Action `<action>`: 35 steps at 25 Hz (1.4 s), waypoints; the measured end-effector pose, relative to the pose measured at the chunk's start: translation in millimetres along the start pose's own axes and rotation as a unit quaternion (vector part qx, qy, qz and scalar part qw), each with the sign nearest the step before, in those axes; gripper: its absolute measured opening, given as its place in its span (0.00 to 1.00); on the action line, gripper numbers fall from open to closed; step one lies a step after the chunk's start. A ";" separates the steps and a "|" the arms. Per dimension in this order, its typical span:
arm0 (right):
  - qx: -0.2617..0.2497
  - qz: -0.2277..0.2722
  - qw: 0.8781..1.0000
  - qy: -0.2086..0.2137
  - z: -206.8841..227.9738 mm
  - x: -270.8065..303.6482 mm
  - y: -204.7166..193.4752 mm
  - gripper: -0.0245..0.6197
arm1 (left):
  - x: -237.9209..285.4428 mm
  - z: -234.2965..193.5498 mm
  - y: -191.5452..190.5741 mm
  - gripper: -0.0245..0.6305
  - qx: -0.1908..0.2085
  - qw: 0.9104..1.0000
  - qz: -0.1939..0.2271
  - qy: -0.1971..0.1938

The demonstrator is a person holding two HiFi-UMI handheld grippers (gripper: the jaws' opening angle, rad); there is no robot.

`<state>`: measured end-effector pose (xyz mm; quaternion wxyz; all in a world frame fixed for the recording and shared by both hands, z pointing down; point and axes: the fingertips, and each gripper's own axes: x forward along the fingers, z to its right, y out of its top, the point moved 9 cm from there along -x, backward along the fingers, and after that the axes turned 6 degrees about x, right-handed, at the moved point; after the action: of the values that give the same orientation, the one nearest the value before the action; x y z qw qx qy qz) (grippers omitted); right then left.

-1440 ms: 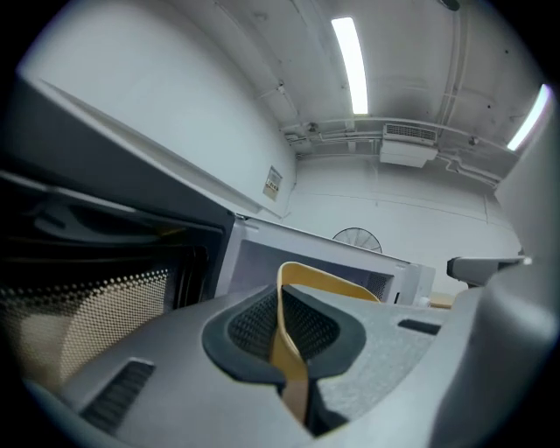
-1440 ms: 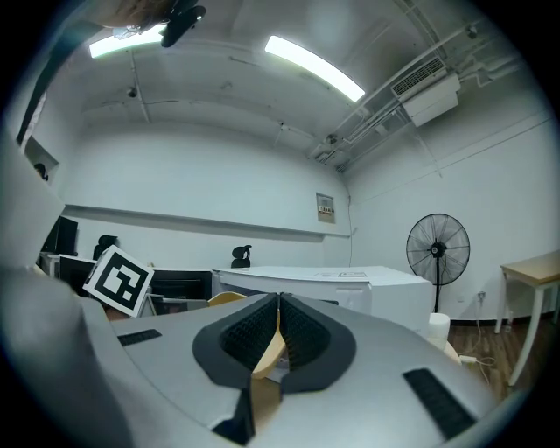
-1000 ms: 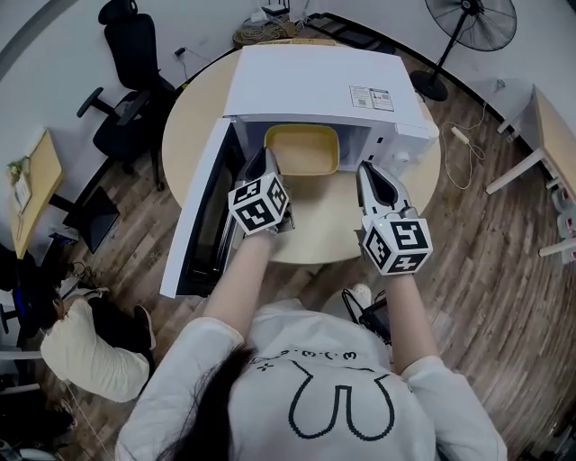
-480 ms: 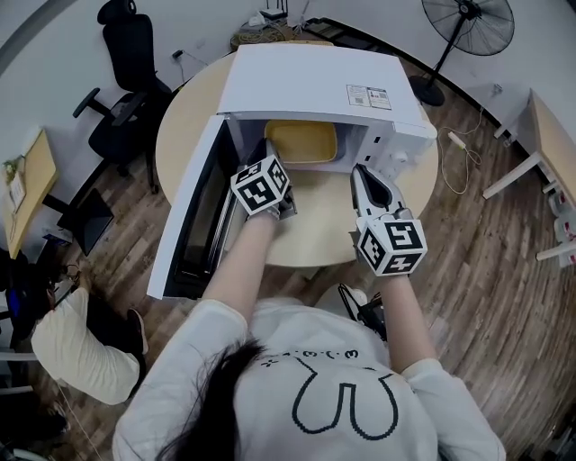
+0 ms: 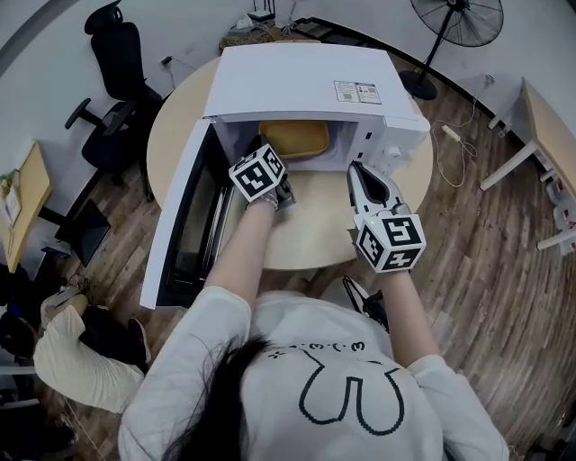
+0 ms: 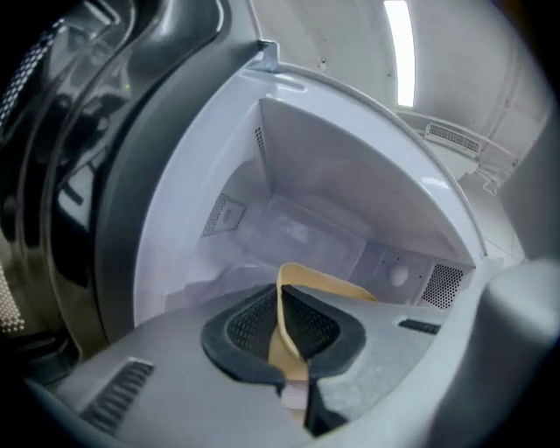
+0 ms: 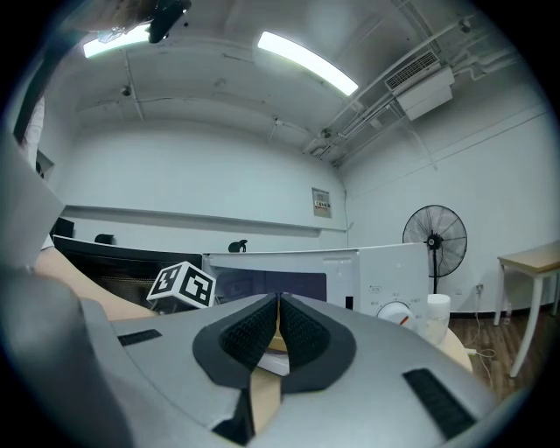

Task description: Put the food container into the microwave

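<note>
Surroundings: we note a white microwave (image 5: 297,81) on a round table (image 5: 315,230), with wood floor all about. An office chair (image 5: 121,90) stands back left and a standing fan (image 5: 456,18) back right. One desk (image 5: 551,126) is at the far right and another (image 5: 25,203) at the far left.
Beside the oven: a small white bottle (image 7: 437,313) stands just right of the dial (image 7: 395,315), seen from the right gripper view.
In the way: the door (image 5: 175,225) hangs wide open to the left. The person's left forearm runs alongside it toward the opening.
Container: the yellow food container (image 5: 293,140) is inside the cavity. In the head view its far part is hidden under the oven's roof. We cannot tell whether it rests on the cavity floor.
Left tongs (image 6: 282,306): clamped on the container's near rim, with the thin yellow wall pinched between the two dark pads. The tips are at the mouth of the cavity.
Right tongs (image 7: 278,306): pads pressed together, with nothing between them that we can see. They are held over the table in front of the control panel, apart from the container.
Counts: one microwave, one container, two tongs, one fan, one chair, two desks, one bottle.
</note>
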<state>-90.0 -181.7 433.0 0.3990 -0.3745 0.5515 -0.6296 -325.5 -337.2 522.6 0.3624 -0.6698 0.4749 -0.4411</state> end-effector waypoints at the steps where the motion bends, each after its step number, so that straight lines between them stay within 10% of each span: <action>1: -0.002 0.000 1.000 0.001 0.5 0.7 0.1 0.09 | 3.5 0.7 0.5 0.07 0.000 1.000 0.000 0.000; 15: -0.011 -0.009 1.000 0.007 -4.1 3.3 -5.0 0.09 | 20.4 -1.3 1.7 0.07 0.035 0.999 -0.012 0.008; 18: -0.013 -0.011 1.000 0.009 -6.2 2.4 -4.2 0.09 | 18.4 0.6 2.5 0.29 0.044 0.999 -0.010 0.003; 35: 0.005 -0.021 1.000 0.004 -24.3 -12.1 24.3 0.09 | -26.0 18.0 19.0 0.30 0.106 0.994 0.008 -0.013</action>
<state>-105.1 -162.8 405.7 0.3858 -0.3814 0.5416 -0.6422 -318.8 -316.6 492.7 0.4416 -0.6293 0.4259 -0.4770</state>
